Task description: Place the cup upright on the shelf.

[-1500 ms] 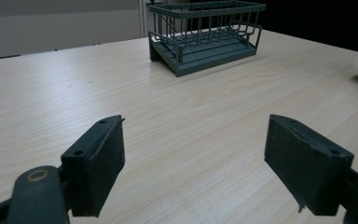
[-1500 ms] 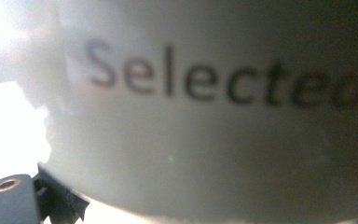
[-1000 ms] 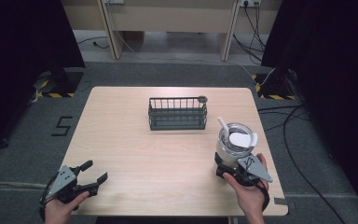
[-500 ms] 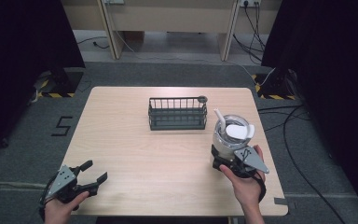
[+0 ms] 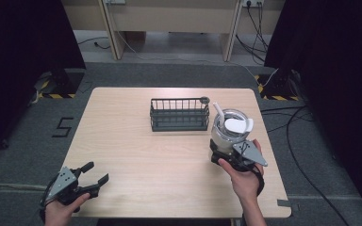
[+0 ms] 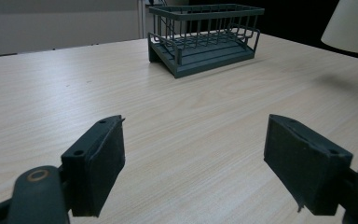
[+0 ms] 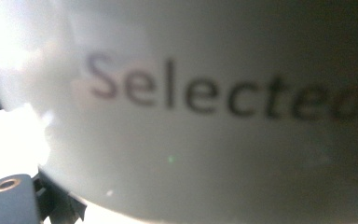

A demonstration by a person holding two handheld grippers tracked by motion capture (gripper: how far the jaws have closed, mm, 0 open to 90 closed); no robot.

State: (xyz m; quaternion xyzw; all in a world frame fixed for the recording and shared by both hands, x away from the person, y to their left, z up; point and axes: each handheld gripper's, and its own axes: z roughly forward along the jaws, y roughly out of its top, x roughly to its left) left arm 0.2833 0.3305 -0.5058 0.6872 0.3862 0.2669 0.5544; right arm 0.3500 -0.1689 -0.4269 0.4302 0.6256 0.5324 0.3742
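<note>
A pale cup (image 5: 228, 131) with a white lid and a straw is clamped in my right gripper (image 5: 230, 158), near the table's right edge. In the right gripper view the cup's wall (image 7: 191, 116) sits right against the camera, printed "Selected". From the left gripper view the cup (image 6: 352, 23) hangs above the table with its shadow below it. A dark wire rack (image 5: 179, 114) stands at the middle back, also seen in the left gripper view (image 6: 205, 37). My left gripper (image 5: 97, 171) rests open at the front left corner, its jaws (image 6: 196, 140) wide apart over bare wood.
The light wooden table (image 5: 136, 155) stands on grey carpet. A small round dark thing (image 5: 204, 100) sits at the rack's right end. Cables (image 5: 287, 122) run on the floor to the right. Wooden furniture legs (image 5: 111, 28) stand behind.
My right gripper has carried the cup away from the person and slightly left, toward the rack. The left gripper has stayed put and open.
</note>
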